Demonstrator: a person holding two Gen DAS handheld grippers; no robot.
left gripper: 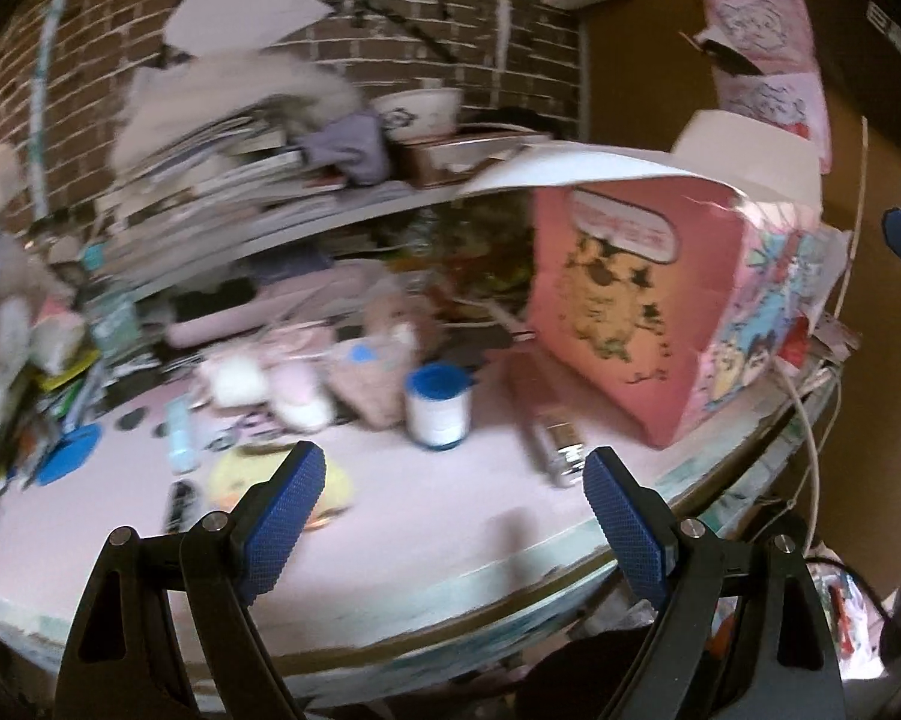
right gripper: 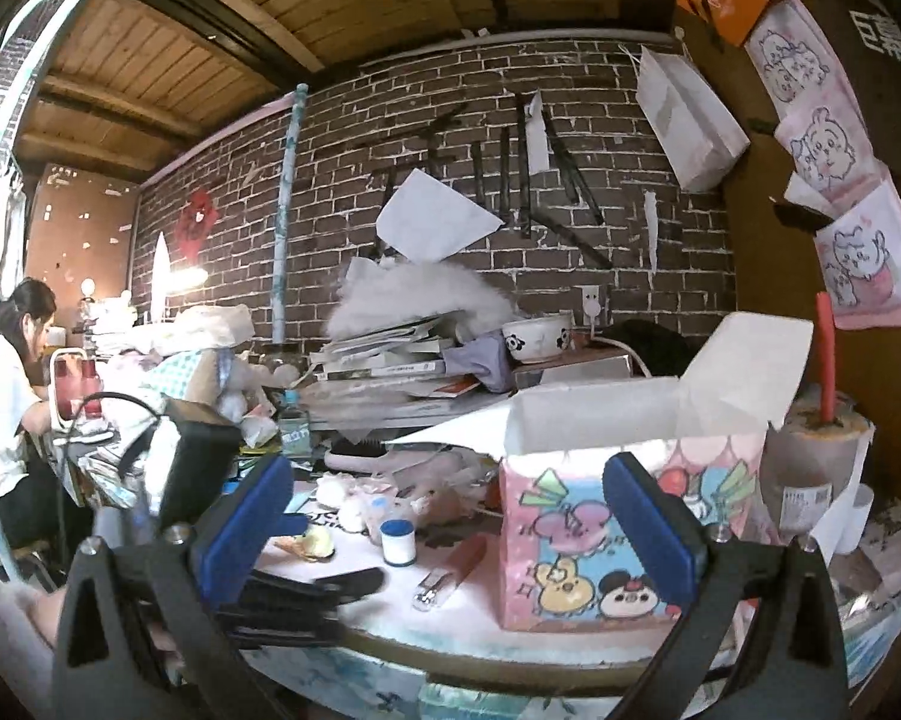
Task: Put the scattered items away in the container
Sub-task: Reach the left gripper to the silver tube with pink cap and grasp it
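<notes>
A pink cartoon box (left gripper: 618, 312) (right gripper: 570, 564) with open white flaps stands on the right of the pink tabletop (left gripper: 426, 528). Left of it lie a slim silver and red item (left gripper: 552, 438) (right gripper: 450, 570), a white jar with a blue lid (left gripper: 438, 408) (right gripper: 397, 537), a yellow item (left gripper: 282, 480) (right gripper: 312, 543) and small pink and white plush pieces (left gripper: 282, 390). My left gripper (left gripper: 456, 498) hovers open over the table's front, holding nothing. My right gripper (right gripper: 450, 522) is open and empty too, level with the box's near face.
A shelf (right gripper: 402, 414) stacked with books, a bowl (right gripper: 537, 339) and cloth runs behind the items. A drink cup with a red straw (right gripper: 810, 456) stands right of the box. A blue lid (left gripper: 69, 450) lies far left. A person (right gripper: 6, 390) sits at the far left.
</notes>
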